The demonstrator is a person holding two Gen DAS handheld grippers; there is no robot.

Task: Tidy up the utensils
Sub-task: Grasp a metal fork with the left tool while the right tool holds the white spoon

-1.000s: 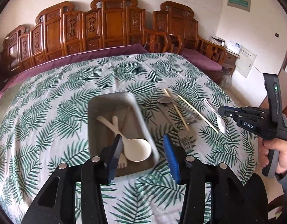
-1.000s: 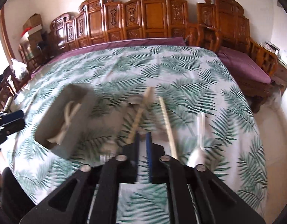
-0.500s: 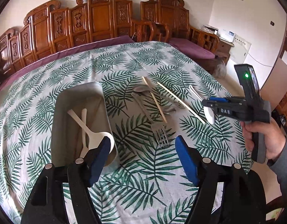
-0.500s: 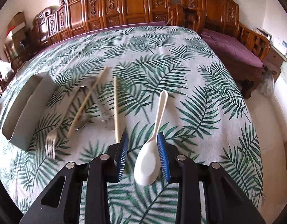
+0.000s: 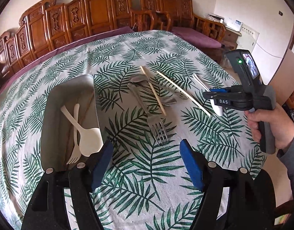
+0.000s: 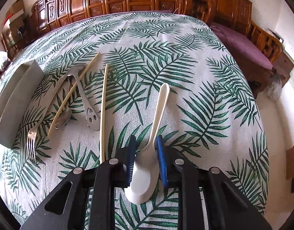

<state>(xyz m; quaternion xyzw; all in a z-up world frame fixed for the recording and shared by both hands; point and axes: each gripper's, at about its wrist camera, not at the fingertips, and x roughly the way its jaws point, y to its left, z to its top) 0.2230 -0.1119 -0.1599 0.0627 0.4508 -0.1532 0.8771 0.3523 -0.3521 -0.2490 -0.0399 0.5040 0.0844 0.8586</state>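
Observation:
A grey metal tray (image 5: pixel 70 88) lies left on the leaf-print cloth and holds a white plastic spoon (image 5: pixel 83 134) and a white plastic fork (image 5: pixel 75 149). My left gripper (image 5: pixel 146 151) is open and empty, above the cloth just below a metal fork (image 5: pixel 150 118). My right gripper (image 6: pixel 146 153) has its jaws around the bowl of a white spoon (image 6: pixel 156 122) that lies on the cloth, with gaps still showing at the pads. It also shows in the left wrist view (image 5: pixel 210 94). Two chopsticks (image 6: pixel 103 111) and metal spoons (image 6: pixel 83 95) lie between.
Carved wooden chairs (image 5: pixel 101 13) ring the far side of the table. The table's right edge (image 6: pixel 261 134) drops to the floor. The tray's wall (image 6: pixel 18 95) stands at the left of the right wrist view.
My left gripper opened wider and shifted right, off the tray toward the metal fork. My right gripper opened, moved right to the white spoon and now straddles its bowl.

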